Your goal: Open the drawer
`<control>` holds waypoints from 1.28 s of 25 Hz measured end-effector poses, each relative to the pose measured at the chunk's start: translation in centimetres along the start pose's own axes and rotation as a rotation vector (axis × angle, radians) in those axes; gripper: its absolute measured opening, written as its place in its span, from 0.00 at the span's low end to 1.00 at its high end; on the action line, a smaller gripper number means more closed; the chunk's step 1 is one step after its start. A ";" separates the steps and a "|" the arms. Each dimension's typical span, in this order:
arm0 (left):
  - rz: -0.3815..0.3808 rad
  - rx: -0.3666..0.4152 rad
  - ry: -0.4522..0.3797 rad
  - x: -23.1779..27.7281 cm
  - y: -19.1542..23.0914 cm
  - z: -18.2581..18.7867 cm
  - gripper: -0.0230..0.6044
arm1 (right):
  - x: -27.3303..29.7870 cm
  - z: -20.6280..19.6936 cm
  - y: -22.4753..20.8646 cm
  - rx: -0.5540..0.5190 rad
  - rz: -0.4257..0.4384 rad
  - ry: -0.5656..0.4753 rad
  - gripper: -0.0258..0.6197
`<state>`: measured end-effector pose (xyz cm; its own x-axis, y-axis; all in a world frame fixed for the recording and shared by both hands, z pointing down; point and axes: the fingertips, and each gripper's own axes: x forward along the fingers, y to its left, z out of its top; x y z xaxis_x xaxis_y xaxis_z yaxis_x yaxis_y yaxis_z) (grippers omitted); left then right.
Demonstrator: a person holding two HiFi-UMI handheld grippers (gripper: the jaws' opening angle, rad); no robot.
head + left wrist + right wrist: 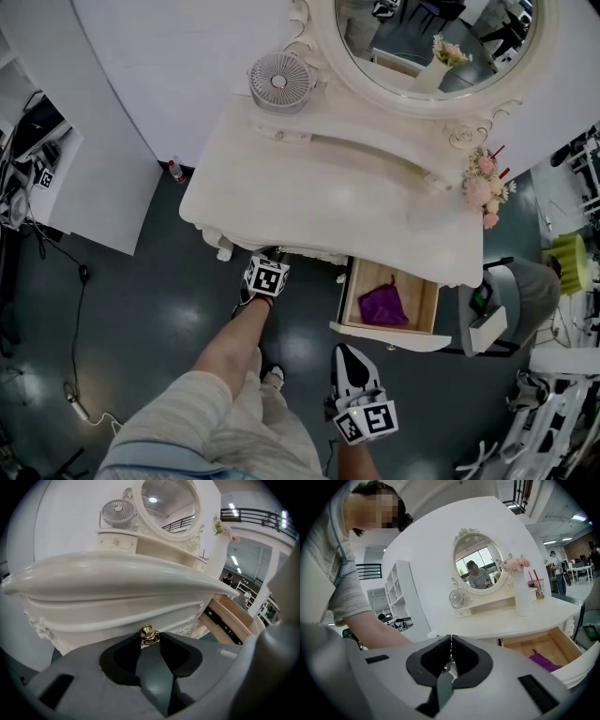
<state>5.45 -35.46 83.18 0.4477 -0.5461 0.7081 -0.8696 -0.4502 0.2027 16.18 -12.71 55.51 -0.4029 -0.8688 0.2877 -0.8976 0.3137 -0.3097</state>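
Observation:
A white dressing table (328,187) has a closed left drawer (117,616) with a small brass knob (146,633). My left gripper (150,638) reaches up to the drawer front, and its dark pads sit against both sides of the knob. From the head view its marker cube (267,277) shows under the table's front edge, with the fingertips hidden. The right drawer (349,302) stands pulled out with a purple cloth (384,305) inside. My right gripper (345,356) hangs lower, in front of that drawer, shut with nothing between its pads (443,644).
A small fan (279,82), an oval mirror (431,37) and a vase of pink flowers (483,187) stand on the tabletop. A white shelf unit (56,178) is at the left, a grey chair (516,300) at the right. Cables (80,309) lie on the dark floor.

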 end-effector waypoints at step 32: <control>-0.034 -0.024 0.082 -6.4 -3.1 -8.2 0.25 | -4.0 1.3 1.7 -0.023 -0.017 -0.051 0.05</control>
<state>3.62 -24.77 83.59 0.4593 -0.4703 0.7536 -0.8593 -0.4502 0.2428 16.52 -9.20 52.64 -0.3789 -0.8922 0.2460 -0.9082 0.3073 -0.2842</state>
